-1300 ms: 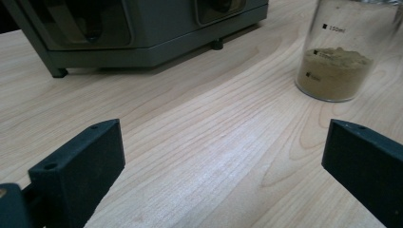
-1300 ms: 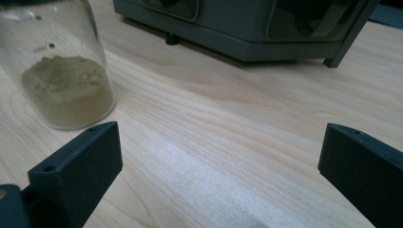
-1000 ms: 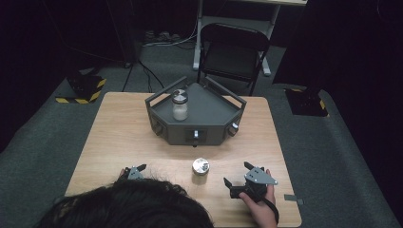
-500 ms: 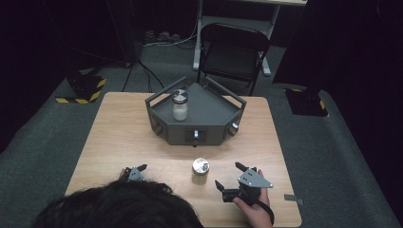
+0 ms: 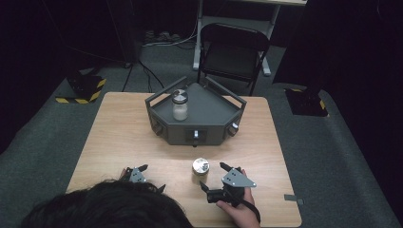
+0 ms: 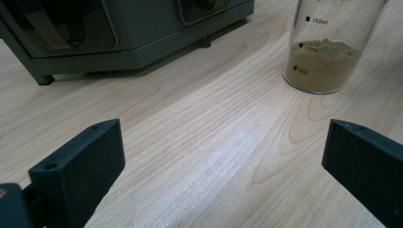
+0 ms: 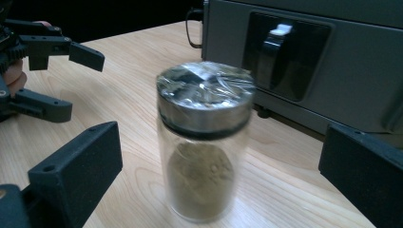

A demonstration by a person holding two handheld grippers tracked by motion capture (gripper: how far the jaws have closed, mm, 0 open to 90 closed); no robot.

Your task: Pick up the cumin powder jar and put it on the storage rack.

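a wooden table (image 5: 114, 142) carries a grey angular machine (image 5: 209, 116) at its far middle, with a white-filled jar (image 5: 179, 105) standing on the machine's top, left of centre. nearer the person, in front of the machine and apart from it, a small glass jar (image 5: 200, 167) stands upright on the bare wood; its long axis is vertical, its metal lid (image 7: 205, 92) is wrapped in clear film, and a brownish powder (image 6: 322, 64) fills its lower part.

the right gripper (image 5: 215, 179) sits just right of this jar at the table's near edge, held in the person's hand (image 5: 237, 209), jaws spread wide and holding nothing. in the right gripper view the jar stands straight ahead, framed between the two black jaws, close in and a little blurred, with the machine's front panel (image 7: 285, 52) behind it.

the left gripper (image 5: 142, 178) rests near the table's front edge, left of the jar and farther from it, partly hidden by the person's head (image 5: 104, 206) in the high view. its jaws too stand wide apart and empty. in the left gripper view the jar lies ahead and off to the right, outside the line between the jaws.

by this layout the right gripper looks the nearer and better aligned: a short push forward would seem to bring its jaws around the jar's upright body.
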